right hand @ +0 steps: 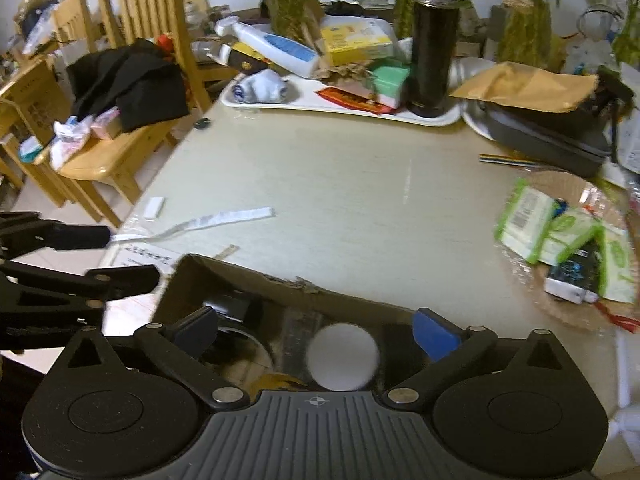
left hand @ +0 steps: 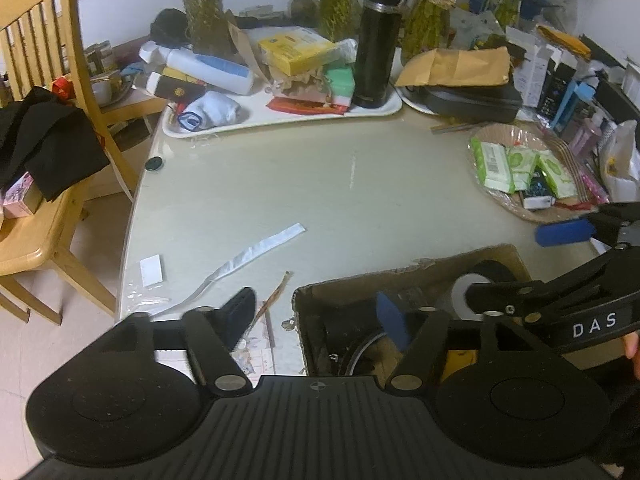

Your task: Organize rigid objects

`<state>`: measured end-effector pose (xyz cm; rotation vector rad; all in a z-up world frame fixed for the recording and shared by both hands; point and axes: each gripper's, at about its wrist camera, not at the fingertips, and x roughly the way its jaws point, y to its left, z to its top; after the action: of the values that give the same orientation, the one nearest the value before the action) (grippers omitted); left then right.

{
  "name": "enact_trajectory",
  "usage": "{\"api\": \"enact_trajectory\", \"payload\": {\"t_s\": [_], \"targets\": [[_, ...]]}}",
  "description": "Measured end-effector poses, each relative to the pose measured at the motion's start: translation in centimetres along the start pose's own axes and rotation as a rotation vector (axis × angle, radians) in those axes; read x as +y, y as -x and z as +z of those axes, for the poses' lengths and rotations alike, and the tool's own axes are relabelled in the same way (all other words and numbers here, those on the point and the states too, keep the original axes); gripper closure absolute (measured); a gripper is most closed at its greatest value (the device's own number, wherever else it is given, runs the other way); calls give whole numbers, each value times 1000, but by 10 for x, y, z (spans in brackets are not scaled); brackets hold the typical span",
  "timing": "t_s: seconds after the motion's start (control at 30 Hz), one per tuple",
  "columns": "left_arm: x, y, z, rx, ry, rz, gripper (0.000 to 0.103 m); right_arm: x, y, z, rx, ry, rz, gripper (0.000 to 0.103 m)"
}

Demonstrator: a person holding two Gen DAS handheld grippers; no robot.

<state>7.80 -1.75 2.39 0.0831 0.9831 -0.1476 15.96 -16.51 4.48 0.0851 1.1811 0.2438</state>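
The right gripper (right hand: pixel 316 332) stands wide open over a cardboard box (right hand: pixel 280 284) at the near edge of the desk (right hand: pixel 360 184), gripping nothing. A round white-topped object (right hand: pixel 342 356) lies in the box between its fingers, untouched. The left gripper (left hand: pixel 316 316) is open too, straddling the box's left wall.

Dim indoor light, fisheye-bent edges, right view motion-blurred.
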Motion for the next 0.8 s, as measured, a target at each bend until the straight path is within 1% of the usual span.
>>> {"api": "enact_trajectory", "payload": {"t_s": [0.13, 0.2, 0.23, 0.3, 0.33, 0.5, 0.63, 0.8], "targets": [[1, 5, -4, -31, 32, 10, 25, -10, 6, -6, 0, -40, -33, 0], [1, 7, -6, -41, 46, 13, 15, -15, 9, -10, 0, -58, -58, 0], [1, 8, -7, -49, 51, 14, 13, -17, 10, -12, 0, -64, -68, 0], [-1, 12, -10, -63, 50, 19, 3, -20, 13, -16, -4, -71, -94, 0], [-3, 14, -12, -73, 47, 27, 0, -21, 15, -18, -4, -73, -106, 0], [-11, 18, -20, -71, 23, 60, 0, -23, 21, -29, 3, -88, -131, 0], [-13, 22, -30, -60, 39, 47, 0, -20, 23, -41, 27, -88, -131, 0], [-17, 25, -42, -31, 42, 57, 0, -12, 22, -57, 79, -70, -132, 0]]}}
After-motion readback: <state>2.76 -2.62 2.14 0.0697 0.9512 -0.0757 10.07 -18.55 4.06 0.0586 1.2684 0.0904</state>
